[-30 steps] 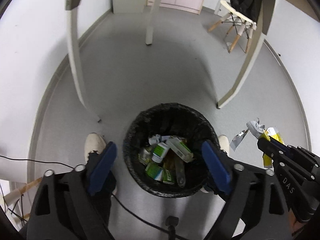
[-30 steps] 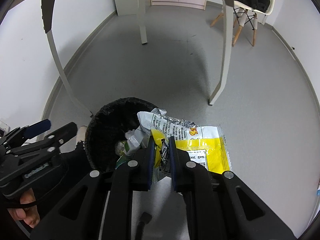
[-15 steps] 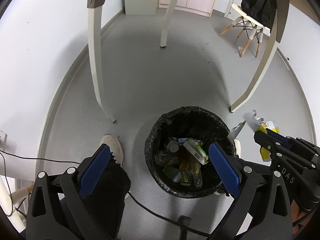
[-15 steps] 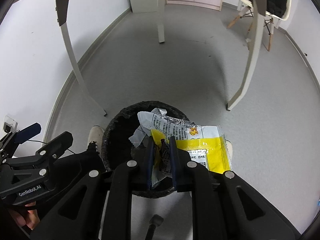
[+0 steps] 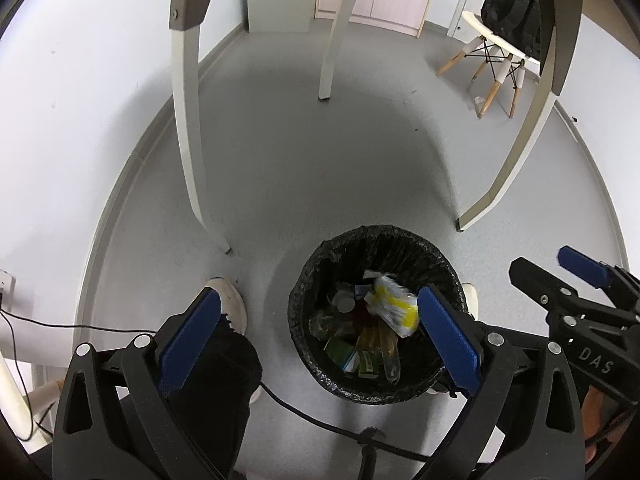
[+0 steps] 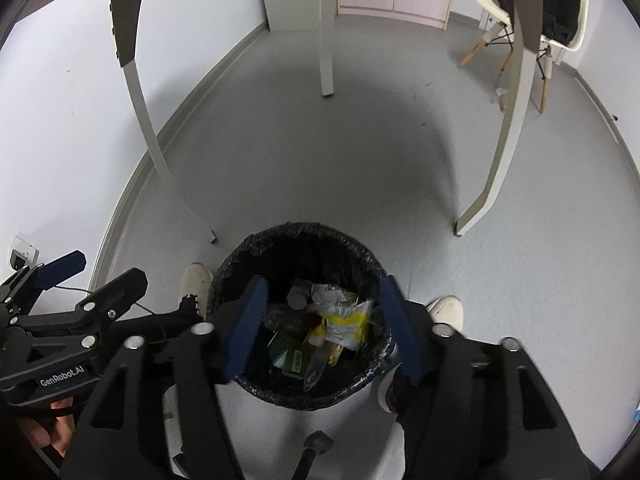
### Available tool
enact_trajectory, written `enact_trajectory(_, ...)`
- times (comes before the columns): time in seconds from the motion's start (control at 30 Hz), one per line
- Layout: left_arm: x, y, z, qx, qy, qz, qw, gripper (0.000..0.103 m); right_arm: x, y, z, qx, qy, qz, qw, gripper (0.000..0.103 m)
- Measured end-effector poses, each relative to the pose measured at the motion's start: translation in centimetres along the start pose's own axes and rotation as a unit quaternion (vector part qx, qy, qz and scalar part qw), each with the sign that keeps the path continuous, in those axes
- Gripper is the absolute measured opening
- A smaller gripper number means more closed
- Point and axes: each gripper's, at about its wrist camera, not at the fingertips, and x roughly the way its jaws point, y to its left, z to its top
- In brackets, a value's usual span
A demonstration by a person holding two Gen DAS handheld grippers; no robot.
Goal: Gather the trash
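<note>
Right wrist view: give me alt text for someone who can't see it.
The open right gripper hangs over a black-lined trash bin, where a yellow snack wrapper lies on other trash. The left gripper sits at left, above grey floor.

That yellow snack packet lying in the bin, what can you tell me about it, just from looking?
The crinkled yellow and silver foil snack packet lies inside the round bin with a black plastic liner, on top of the other rubbish. It looks empty and creased, with a yellow band and small print on a pale panel. It rests tilted, its lower edge on bottles and green cartons beneath. In the left view it is blurred. Neither claw touches it: the right claw stands wide open above the bin.
</note>
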Motion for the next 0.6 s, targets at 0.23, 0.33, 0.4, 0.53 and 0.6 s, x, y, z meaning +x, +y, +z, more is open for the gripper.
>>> enact_trajectory(0.23, -2.6, -0.2, -0.3, 0.008, -0.015, -0.002, 0.9999, 0.097, -2.5, -0.9, -0.4, 0.019, -0.024, -0.014, 0.999, 0.094)
enact_trajectory(0.33, -4.3, -0.2, -0.2, 0.011, -0.020, -0.002, 0.9997, 0.097, -4.2, -1.4, -0.7, 0.022, -0.037, -0.027, 0.999, 0.095)
enact_trajectory(0.4, -5.6, -0.4, -0.5, 0.020, -0.028, 0.001, 0.9994, 0.097, -5.2, -1.7, -0.7, 0.027, -0.038, -0.030, 0.998, 0.095)
enact_trajectory(0.53, -8.2, -0.4, -0.7, 0.018, -0.040, -0.003, 0.9990, 0.097, -8.1, -1.9, -0.9, 0.028, -0.052, -0.046, 0.997, 0.095)
enact_trajectory(0.6, -9.6, -0.4, -0.8, 0.016, -0.048, -0.007, 0.9987, 0.097, -9.9, -1.6, -0.8, 0.026, -0.061, -0.052, 0.996, 0.095)
